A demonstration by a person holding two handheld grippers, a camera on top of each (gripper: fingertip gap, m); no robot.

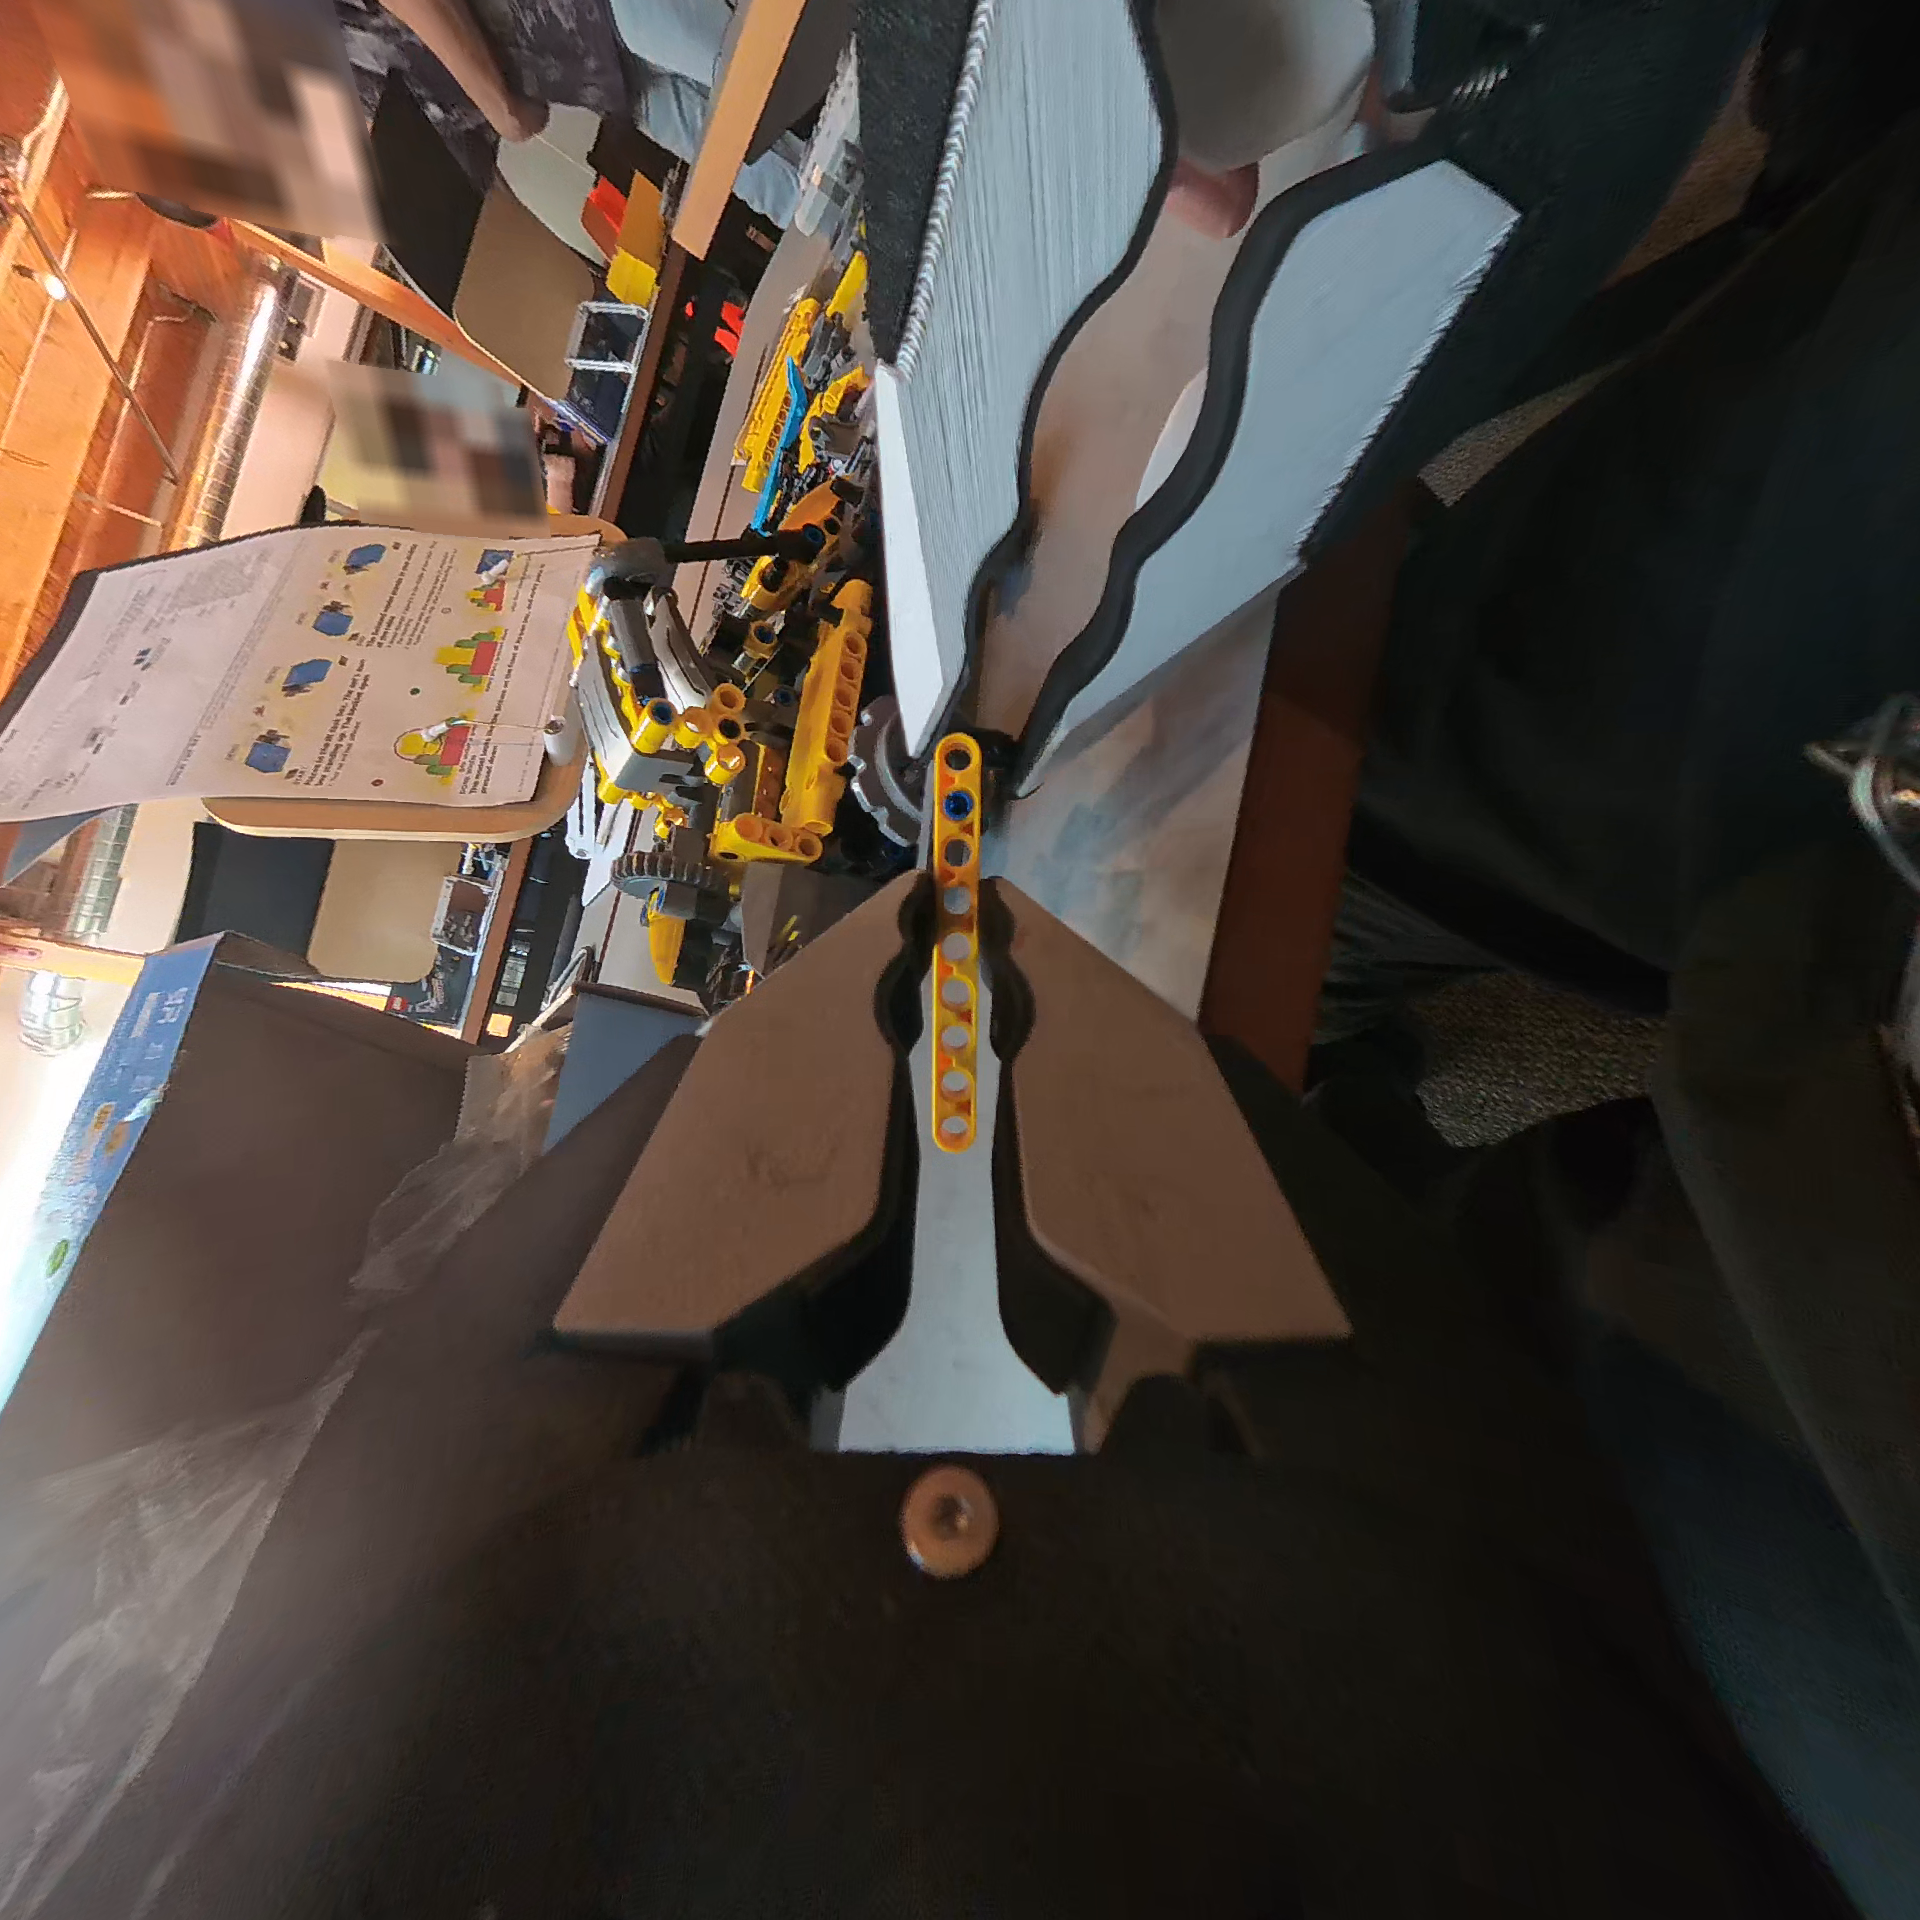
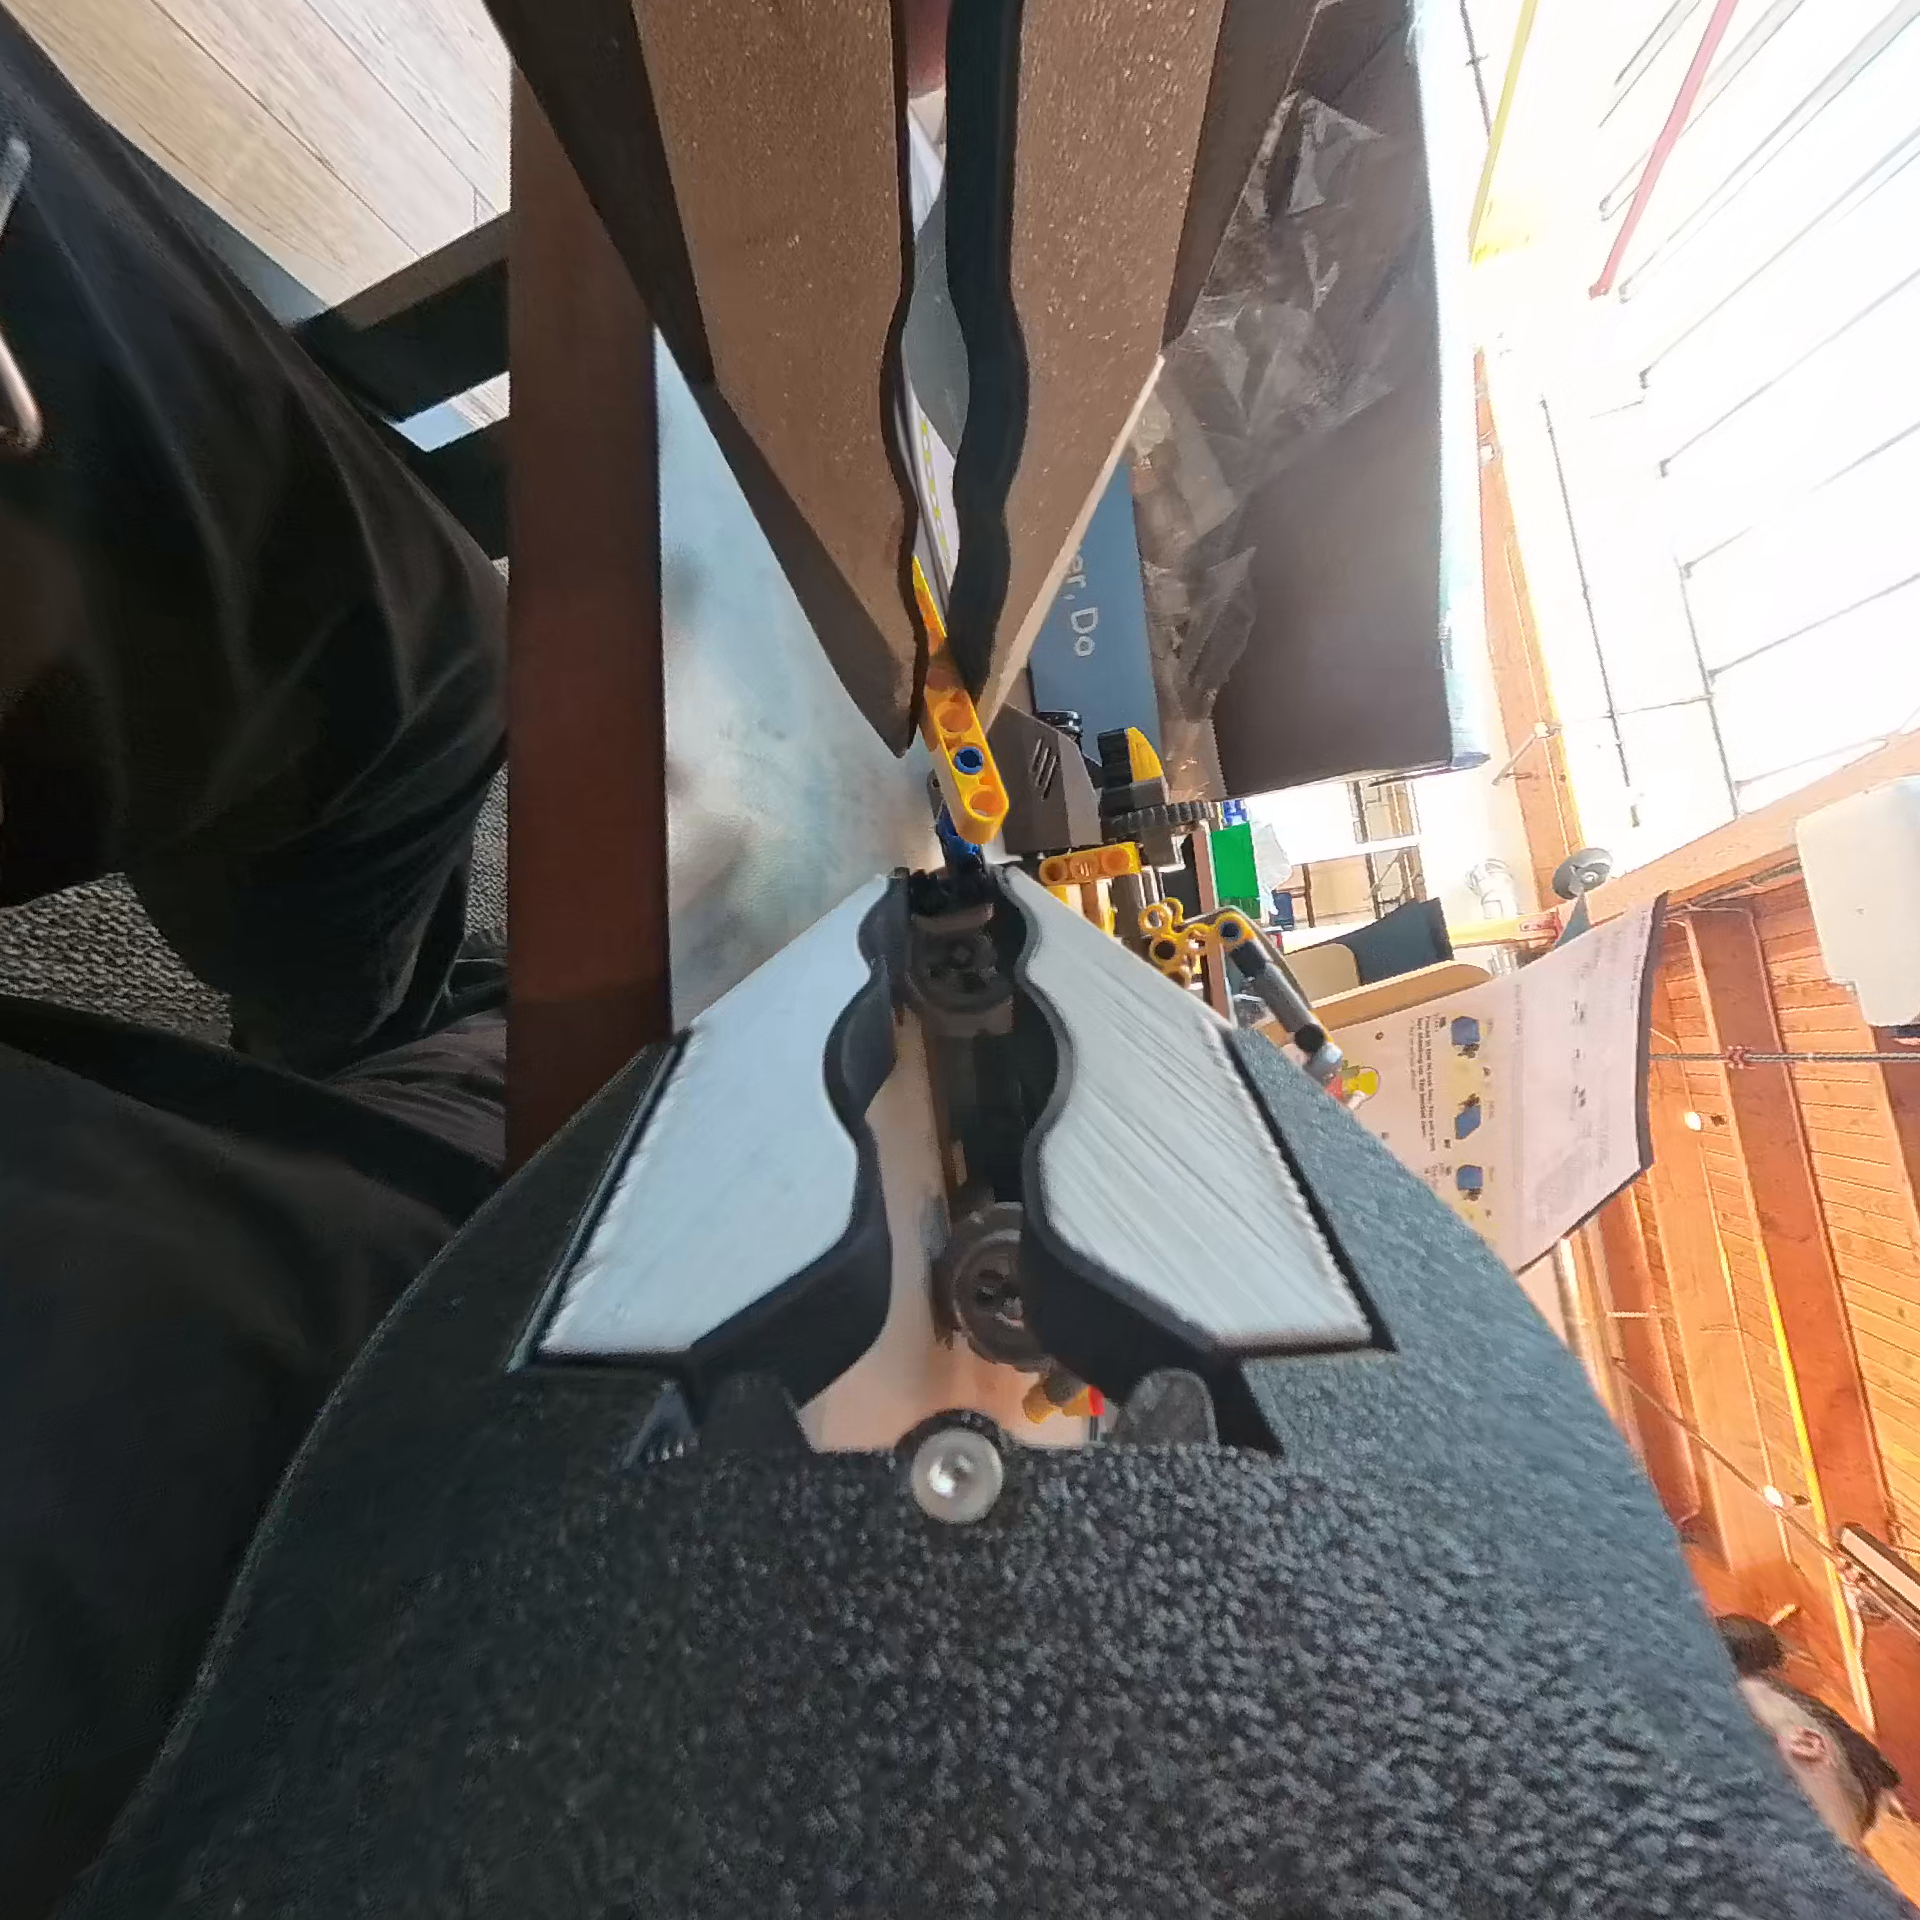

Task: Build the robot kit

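The half-built yellow Technic vehicle point(image 1: 748, 727) is sitting on the pale tabletop point(image 1: 1143, 831) just off to the side of both sets of fingertips, with a printed instruction sheet point(image 1: 281, 675) propped up behind it. The left gripper point(image 1: 956, 894) is clamping narrow on a long yellow holed beam point(image 1: 956, 935) that's poking out past its fingertips with a blue pin point(image 1: 957, 802) in it. The right gripper point(image 2: 956, 883) is pinching a black axle-and-gear piece point(image 2: 971, 1091) between its fingers, tip right up against the beam's end.
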